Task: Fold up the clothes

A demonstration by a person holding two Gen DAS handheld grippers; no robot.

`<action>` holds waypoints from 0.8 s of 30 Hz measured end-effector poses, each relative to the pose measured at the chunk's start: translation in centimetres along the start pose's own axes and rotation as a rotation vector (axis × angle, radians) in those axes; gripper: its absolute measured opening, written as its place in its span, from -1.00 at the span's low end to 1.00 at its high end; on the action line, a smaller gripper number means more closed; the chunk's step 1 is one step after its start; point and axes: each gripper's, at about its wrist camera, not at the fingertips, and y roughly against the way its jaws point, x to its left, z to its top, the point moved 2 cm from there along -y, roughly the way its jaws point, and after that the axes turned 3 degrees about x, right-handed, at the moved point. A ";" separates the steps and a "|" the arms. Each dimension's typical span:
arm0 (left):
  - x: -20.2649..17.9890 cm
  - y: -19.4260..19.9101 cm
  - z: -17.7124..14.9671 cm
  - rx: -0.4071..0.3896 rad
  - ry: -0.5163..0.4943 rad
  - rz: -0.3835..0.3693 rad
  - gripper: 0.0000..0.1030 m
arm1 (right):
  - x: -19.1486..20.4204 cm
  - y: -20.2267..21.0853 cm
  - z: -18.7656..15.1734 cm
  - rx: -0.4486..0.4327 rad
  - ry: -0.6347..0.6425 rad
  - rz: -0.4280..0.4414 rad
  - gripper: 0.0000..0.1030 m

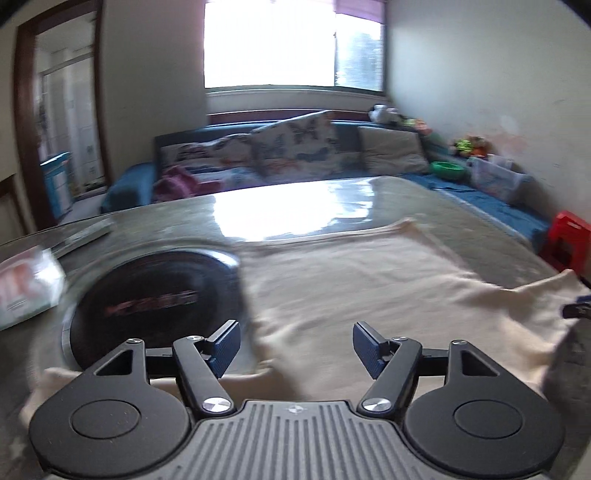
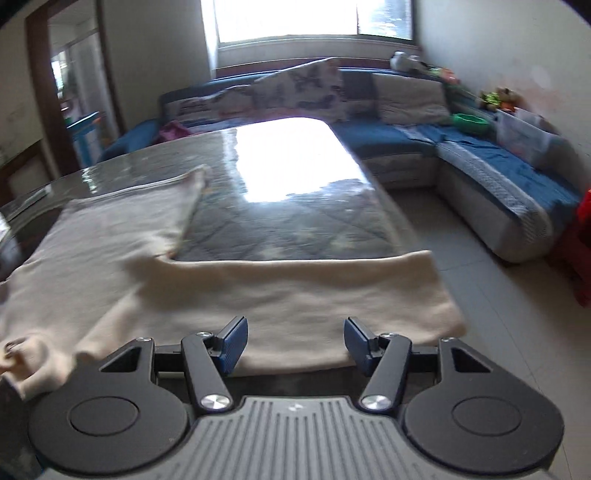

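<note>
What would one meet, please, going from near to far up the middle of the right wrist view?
Right gripper → cream garment → glossy table → blue sofa → butterfly cushion → window.

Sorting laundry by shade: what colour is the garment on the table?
Cream garment, clearest in right wrist view.

- Your left gripper (image 1: 296,347) has two dark blue ribbed pads (image 1: 226,347) on black angular linkage arms.
- Round silver screws sit at the joints of the arms.
- Two black round discs flank a grey ribbed plate.
- Your right gripper (image 2: 295,344) has the same build, with blue pads (image 2: 233,343).
</note>
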 end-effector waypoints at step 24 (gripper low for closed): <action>-14.7 -3.6 -3.4 0.106 -0.382 -0.332 0.30 | -1.2 -6.6 5.7 -0.021 0.114 -0.052 0.25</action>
